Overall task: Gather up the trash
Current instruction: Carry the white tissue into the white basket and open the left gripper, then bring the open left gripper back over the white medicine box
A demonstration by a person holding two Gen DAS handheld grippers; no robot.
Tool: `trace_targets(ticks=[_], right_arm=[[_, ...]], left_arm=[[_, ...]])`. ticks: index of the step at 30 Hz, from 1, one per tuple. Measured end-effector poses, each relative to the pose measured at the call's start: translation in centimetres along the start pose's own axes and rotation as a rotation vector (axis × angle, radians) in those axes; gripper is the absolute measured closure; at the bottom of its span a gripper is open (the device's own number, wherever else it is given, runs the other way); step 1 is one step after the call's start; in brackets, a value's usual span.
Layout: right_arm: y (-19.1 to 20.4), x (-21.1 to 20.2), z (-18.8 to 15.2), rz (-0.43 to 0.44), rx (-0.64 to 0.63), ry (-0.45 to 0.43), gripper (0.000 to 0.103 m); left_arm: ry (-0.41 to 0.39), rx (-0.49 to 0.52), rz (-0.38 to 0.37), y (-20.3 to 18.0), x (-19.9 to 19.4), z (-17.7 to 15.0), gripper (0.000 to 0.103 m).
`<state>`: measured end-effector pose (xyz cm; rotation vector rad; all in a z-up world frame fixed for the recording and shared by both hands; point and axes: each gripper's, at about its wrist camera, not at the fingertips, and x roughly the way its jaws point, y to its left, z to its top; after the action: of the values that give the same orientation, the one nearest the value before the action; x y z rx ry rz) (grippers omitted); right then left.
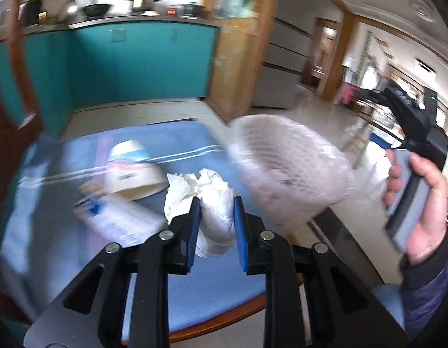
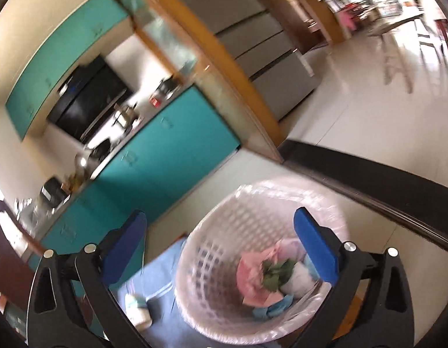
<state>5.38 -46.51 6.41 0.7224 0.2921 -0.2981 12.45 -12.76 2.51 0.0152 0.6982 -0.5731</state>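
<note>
Teal kitchen cabinets (image 1: 131,63) are standing behind a round wooden table (image 1: 224,316) that is wearing a blue cloth (image 1: 177,142). Seen from the left wrist, the left gripper (image 1: 215,203) is clenching its blue fingers (image 1: 194,226) on a crumpled white tissue (image 1: 206,194), which is sitting low at about 6 o'clock in that view and bulging out past the fingertips. Lying on the cloth at about 9 o'clock from the tissue are a tipped paper cup (image 1: 134,171) and a printed paper wrapper (image 1: 119,217), both blurred. A pale mesh waste basket (image 1: 287,174) lined with a clear bag is sitting at about 2 o'clock from the tissue, at the table's edge. Farther toward 3 o'clock, a hand (image 1: 421,206) is holding the other tool. From the right wrist, the right gripper (image 2: 224,249) is standing released, its fingers (image 2: 316,246) spread wide with nothing between them, over the basket, where pink paper (image 2: 252,275), green leaves (image 2: 276,272) and blue scraps (image 2: 270,310) are lying inside.
</note>
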Motion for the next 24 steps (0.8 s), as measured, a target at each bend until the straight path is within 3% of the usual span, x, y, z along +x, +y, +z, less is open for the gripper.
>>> trace_targets(ticks=[4, 5, 6, 8, 11, 17, 21, 24], right_arm=[[-0.8, -0.1, 0.6, -0.022, 0.021, -0.034, 0.004], [-0.9, -0.1, 0.5, -0.024, 0.021, -0.039, 0.004], [-0.9, 0.0, 0.6, -0.022, 0.020, -0.035, 0.004], [-0.9, 0.2, 0.4, -0.014, 0.020, -0.022, 0.004], [-0.6, 0.2, 0.2, 0.008, 0.000, 0.003, 0.004], [1.4, 0.6, -0.7, 0.064, -0.081, 0.050, 0.004], [2.9, 0.6, -1.3, 0.094, -0.157, 0.076, 0.004], [3.9, 0.3, -1.8, 0.096, -0.204, 0.084, 0.004]], left_arm=[[-0.003, 0.064, -0.088, -5.1, 3.3, 4.0, 0.070], [-0.003, 0.074, -0.118, -6.5, 4.5, 5.5, 0.054], [0.001, 0.075, -0.134, -7.2, 5.4, 6.4, 0.023], [0.002, 0.071, -0.099, -8.3, 7.3, 8.1, 0.007], [0.032, 0.038, -0.002, -7.2, 8.3, 8.2, 0.007], [-0.062, -0.021, 0.134, -0.4, 1.6, 4.4, 0.008], [-0.109, -0.058, 0.179, 3.1, -2.7, 1.1, 0.006], [-0.084, -0.072, 0.244, 5.0, -3.2, -0.9, 0.005]])
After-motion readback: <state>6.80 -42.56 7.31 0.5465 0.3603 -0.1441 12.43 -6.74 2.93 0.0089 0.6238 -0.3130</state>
